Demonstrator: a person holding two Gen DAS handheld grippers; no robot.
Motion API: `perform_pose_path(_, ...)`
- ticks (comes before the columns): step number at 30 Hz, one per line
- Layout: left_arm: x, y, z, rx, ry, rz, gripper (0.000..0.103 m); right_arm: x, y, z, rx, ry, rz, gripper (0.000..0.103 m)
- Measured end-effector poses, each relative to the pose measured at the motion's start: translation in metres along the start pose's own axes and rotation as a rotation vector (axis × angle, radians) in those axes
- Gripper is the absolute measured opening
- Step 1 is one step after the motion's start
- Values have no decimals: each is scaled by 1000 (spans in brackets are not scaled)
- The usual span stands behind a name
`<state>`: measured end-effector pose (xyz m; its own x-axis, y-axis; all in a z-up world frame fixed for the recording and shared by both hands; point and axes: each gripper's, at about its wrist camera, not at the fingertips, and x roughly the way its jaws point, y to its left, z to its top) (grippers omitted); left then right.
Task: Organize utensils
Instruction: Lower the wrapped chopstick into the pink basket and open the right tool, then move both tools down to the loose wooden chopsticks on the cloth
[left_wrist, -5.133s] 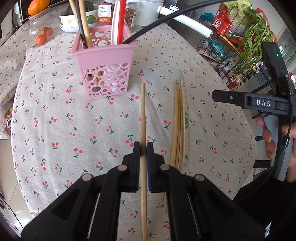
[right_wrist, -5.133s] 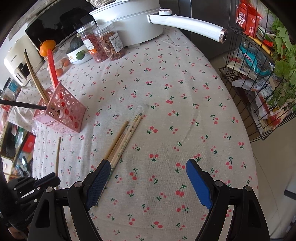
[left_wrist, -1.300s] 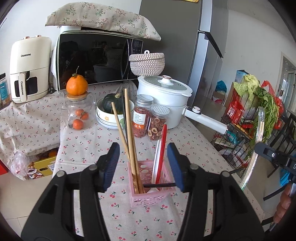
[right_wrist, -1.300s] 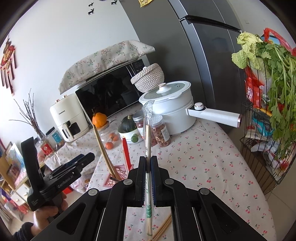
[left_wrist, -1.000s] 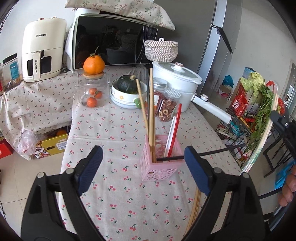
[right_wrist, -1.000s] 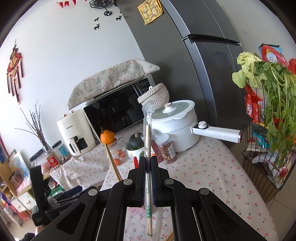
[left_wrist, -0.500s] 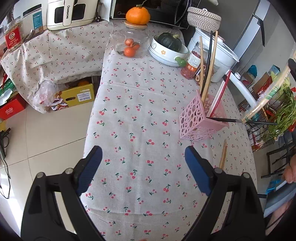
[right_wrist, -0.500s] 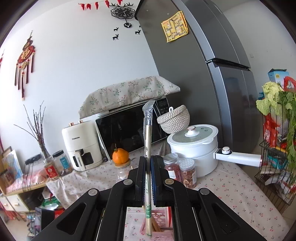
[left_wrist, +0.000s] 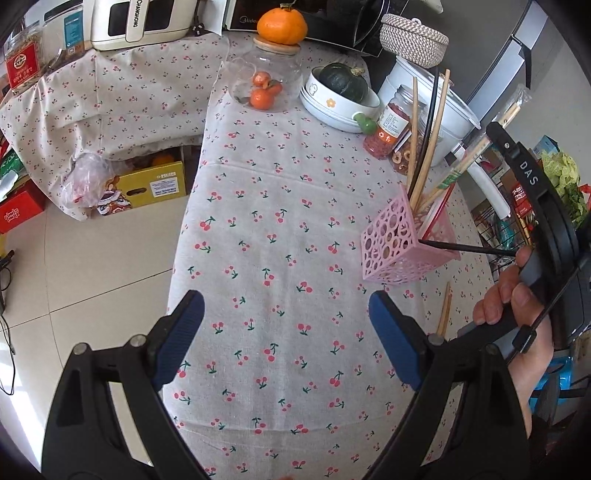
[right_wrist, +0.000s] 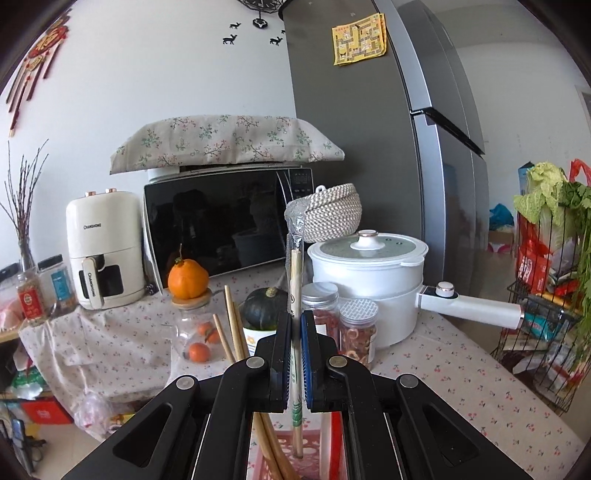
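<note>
My right gripper (right_wrist: 294, 354) is shut on a plastic-wrapped pair of chopsticks (right_wrist: 295, 295), held upright with the lower end inside the pink perforated holder (right_wrist: 314, 454). In the left wrist view the same wrapped chopsticks (left_wrist: 476, 151) lean into the holder (left_wrist: 399, 243), which stands on the cherry-print tablecloth and holds wooden chopsticks (left_wrist: 430, 140), a black one and a red-and-white utensil. My left gripper (left_wrist: 284, 336) is open and empty, high above the table's left part. Loose chopsticks (left_wrist: 445, 310) lie on the cloth right of the holder.
Behind the holder stand two spice jars (left_wrist: 391, 129), a bowl with a dark squash (left_wrist: 340, 96), a glass jar with oranges (left_wrist: 266, 81) and a white pot (right_wrist: 365, 273). A microwave (right_wrist: 221, 221) and air fryer (right_wrist: 103, 251) sit at the back. A wire rack (right_wrist: 546, 332) is right.
My right gripper has lowered the wrapped chopsticks so their end is inside the pink holder. My left gripper stays open and has drifted back a little.
</note>
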<state>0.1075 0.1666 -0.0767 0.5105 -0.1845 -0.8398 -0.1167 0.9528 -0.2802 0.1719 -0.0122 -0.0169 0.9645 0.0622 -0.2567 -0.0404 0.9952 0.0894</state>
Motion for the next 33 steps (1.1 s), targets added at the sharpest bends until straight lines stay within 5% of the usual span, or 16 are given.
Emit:
perform_pose_path(7,2,-2,1,3,4,10,91,15,1,-18,-12,93,13,9)
perform_pose_path(9,4,-3,1,8,10,12,91,14,-2,-16,-3,109,18,21)
perform_pose_path(11,5,-6,0,14,13,13,91,9,-5,-9,9,111,34,50)
perform_pose_path(13,5,-9,0,24,13,13,91,0,-9,1,19,100,51,58)
perform_pose_path(23,5,-34,-13,88,30,1,91,-69,-46,62,14,90,73,82)
perform_pose_path(33,12,-65,-37,148,85,0,91,-126,-121,75,31,146,-3,89)
